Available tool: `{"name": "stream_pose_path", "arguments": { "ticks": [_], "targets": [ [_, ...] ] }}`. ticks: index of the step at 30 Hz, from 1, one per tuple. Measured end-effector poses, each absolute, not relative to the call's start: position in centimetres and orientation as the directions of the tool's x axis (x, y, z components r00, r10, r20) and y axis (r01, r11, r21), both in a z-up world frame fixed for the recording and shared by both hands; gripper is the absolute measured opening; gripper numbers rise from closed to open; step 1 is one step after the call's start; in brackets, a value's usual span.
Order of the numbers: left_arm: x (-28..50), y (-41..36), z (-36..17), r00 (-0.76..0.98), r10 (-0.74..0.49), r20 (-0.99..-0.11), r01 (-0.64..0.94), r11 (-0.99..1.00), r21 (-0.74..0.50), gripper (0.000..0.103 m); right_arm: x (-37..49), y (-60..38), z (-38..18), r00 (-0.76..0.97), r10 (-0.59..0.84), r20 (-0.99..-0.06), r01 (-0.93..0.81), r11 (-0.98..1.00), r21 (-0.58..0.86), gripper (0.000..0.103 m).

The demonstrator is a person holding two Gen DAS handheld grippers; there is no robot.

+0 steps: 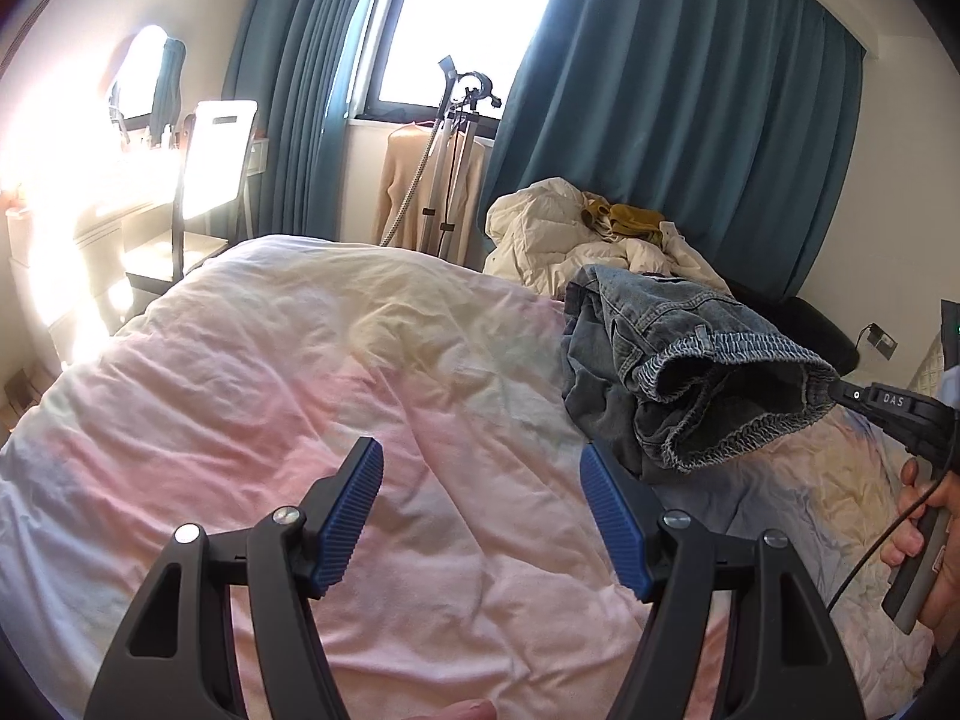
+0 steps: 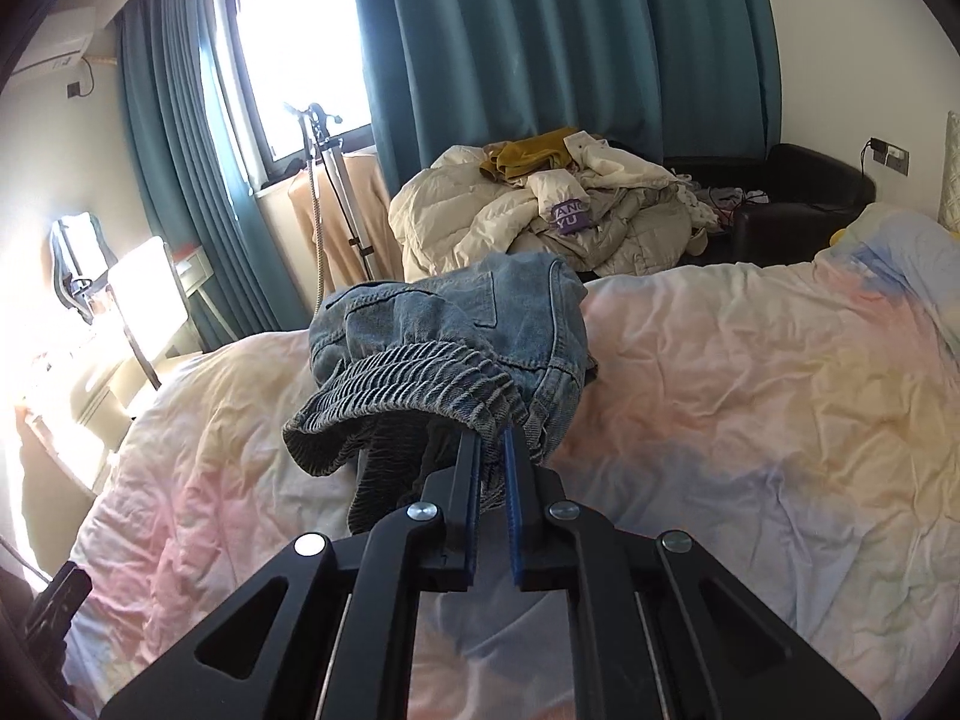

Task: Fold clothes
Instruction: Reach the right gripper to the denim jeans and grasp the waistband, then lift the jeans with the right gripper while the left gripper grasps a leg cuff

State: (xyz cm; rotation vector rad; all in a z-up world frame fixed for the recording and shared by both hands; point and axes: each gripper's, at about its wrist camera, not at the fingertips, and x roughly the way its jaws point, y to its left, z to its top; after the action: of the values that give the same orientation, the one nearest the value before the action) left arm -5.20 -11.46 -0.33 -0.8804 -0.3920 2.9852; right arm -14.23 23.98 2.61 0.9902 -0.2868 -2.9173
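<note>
Your right gripper (image 2: 492, 450) jaws clamped on denim jeans (image 2: 456, 348) waistband (bunched, lifted off bed (image 2: 750, 390)). Left gripper (image 1: 480, 516) jaws wide, empty; jeans lie right, slightly farther.

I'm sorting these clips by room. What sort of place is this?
Very likely a home bedroom: a bed with a rumpled duvet, curtains at the window, and a clothes pile beyond the bed.
</note>
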Motion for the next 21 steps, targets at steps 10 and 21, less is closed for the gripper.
{"name": "stream_pose_path", "arguments": {
  "ticks": [10, 21],
  "targets": [
    [-5.4, -8.7, -1.5, -0.815, 0.095, -0.571, 0.03, -0.978, -0.204, 0.07, -10.9, 25.8, -2.5, -0.723, -0.151, -0.674, -0.002, -0.976, 0.22, 0.0],
    [-5.7, -4.2, -2.3, -0.822, 0.192, -0.537, -0.123, -0.979, -0.161, 0.07, -10.9, 26.6, -6.2, -0.628, -0.305, -0.716, -0.114, -0.874, 0.472, 0.003]
  ]
}}
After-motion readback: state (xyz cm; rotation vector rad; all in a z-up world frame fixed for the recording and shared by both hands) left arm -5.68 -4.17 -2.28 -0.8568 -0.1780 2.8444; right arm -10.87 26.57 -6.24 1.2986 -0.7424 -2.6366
